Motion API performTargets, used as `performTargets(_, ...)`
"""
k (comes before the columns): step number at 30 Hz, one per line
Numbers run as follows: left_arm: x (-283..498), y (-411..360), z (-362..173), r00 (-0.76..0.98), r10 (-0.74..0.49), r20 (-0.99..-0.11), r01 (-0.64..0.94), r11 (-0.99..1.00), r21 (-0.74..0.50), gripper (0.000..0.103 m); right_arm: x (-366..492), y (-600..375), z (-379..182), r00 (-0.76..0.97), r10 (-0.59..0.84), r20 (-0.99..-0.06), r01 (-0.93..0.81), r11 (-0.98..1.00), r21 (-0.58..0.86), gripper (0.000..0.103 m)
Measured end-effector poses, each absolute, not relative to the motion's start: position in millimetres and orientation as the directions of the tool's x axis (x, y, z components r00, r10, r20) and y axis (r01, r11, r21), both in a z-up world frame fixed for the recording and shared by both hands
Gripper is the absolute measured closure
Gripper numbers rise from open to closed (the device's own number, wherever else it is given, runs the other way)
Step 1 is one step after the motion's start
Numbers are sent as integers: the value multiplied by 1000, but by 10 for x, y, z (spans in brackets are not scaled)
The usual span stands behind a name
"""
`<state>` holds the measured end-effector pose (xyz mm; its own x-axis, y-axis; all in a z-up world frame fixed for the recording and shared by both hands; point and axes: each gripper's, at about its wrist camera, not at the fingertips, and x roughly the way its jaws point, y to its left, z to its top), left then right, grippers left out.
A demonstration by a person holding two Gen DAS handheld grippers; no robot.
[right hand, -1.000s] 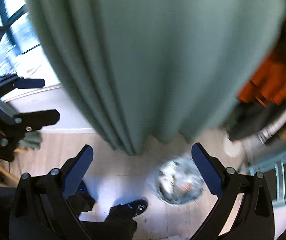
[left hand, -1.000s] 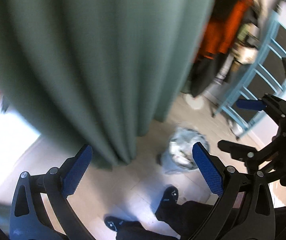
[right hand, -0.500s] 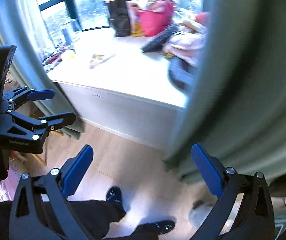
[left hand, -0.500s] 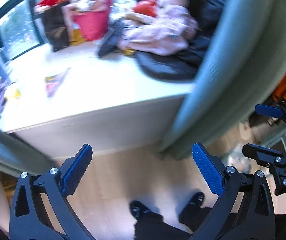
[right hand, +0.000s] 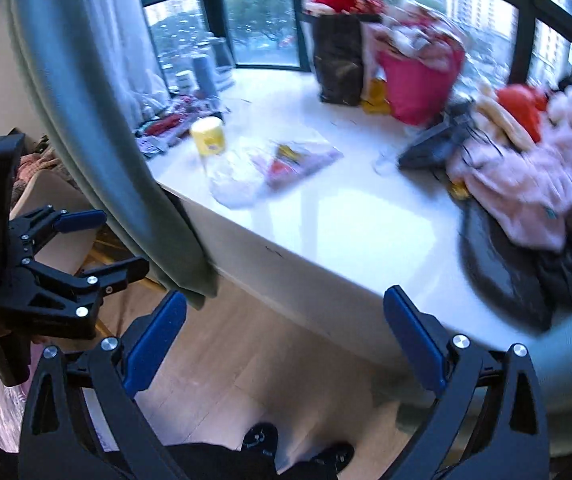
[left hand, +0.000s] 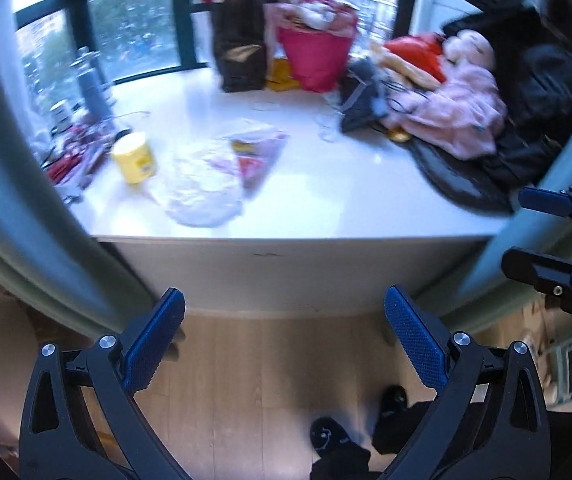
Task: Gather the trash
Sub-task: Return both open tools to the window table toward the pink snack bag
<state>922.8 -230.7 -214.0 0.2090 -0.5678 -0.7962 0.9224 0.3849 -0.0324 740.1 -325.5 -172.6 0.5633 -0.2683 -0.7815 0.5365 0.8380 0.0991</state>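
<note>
On the white window ledge (left hand: 326,200) lie a crumpled clear plastic bag (left hand: 202,184) and a flat printed wrapper (left hand: 258,152), beside a yellow tub (left hand: 134,158). The right wrist view shows the same plastic bag (right hand: 234,180), wrapper (right hand: 298,158) and tub (right hand: 208,136). My left gripper (left hand: 284,336) hangs open over the wooden floor, short of the ledge, with nothing between its blue pads. My right gripper (right hand: 284,338) is open and empty too. Each gripper shows in the other's view: the right gripper (left hand: 554,236) at the right edge, the left gripper (right hand: 78,240) at the left.
Green curtains (right hand: 98,120) hang at both sides of the ledge. A dark bag (left hand: 240,52), a pink bag (left hand: 318,56), pink clothing (left hand: 458,116) and a black coat (left hand: 526,120) crowd the ledge's back and right. A person's feet (left hand: 342,436) stand on the floor.
Both views have swung up and left from the floor and the curtain to the window ledge. The silver trash bag on the floor has left view. Both grippers stay open.
</note>
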Motion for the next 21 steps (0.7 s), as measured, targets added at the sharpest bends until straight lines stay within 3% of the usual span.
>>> performTargets(10,9825,-2202,-2145,286,-546,-788,840,538,-68,6,8102,-3524,-1776,588,-224,-777,444,893,79,7)
performTargets(21,10387,-2721,-2152,305,-516,-800,808,585,-69,6,8921,-4049,-1856,603,-144,-785,364,925,109,7)
